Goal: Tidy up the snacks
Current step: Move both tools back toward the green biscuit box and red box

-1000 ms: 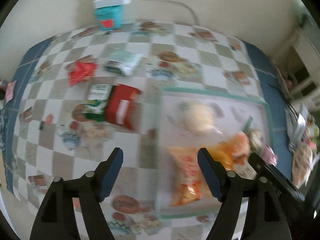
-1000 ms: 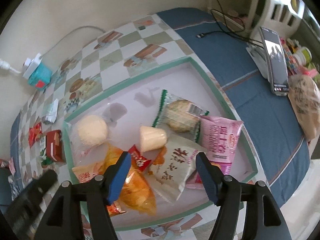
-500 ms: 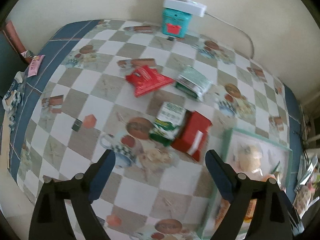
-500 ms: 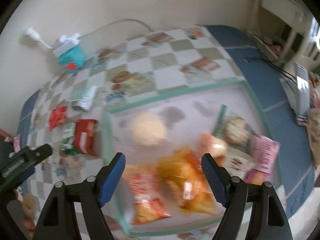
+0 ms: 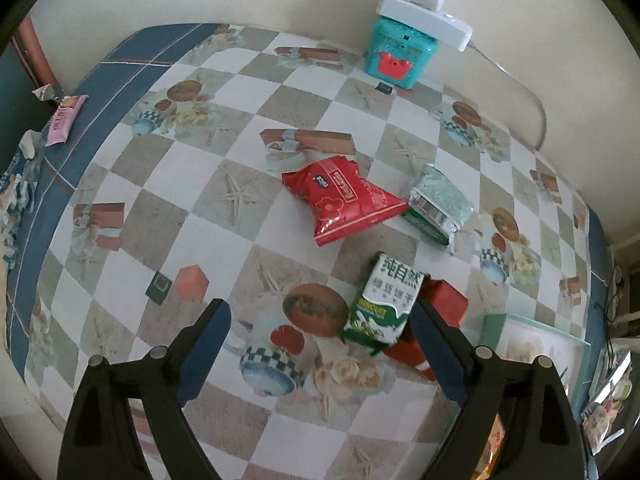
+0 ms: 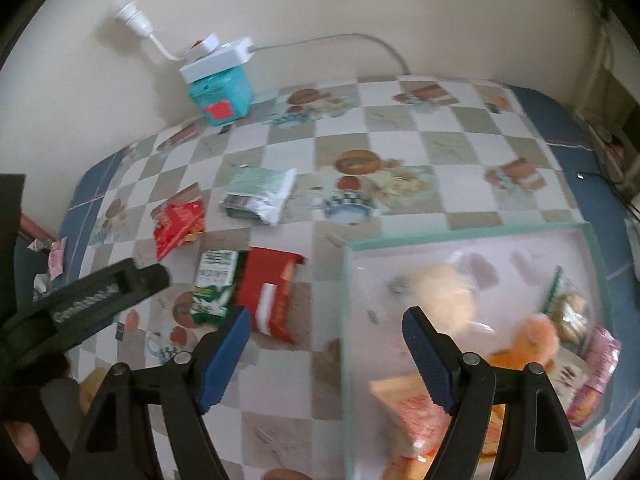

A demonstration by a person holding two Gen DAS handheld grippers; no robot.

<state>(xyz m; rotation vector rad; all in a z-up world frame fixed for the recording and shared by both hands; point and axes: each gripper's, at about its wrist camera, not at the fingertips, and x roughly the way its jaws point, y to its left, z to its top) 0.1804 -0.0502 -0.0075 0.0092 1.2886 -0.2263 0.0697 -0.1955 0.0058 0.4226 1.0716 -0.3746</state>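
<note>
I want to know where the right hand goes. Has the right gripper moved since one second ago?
Yes. The right gripper has moved left, away from the tray's middle to its left edge, toward the loose snacks near the teal box.

A checkered table (image 5: pixel 120 208) bears four snack packets (image 5: pixel 344 200) and a tray (image 6: pixel 472 236).

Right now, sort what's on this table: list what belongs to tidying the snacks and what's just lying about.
Job:
red foil snack packet
silver-green foil pack
green-and-white biscuit packet
red carton
green-rimmed clear tray

Lying about:
teal plastic box
white power strip
small pink wrapper
</note>
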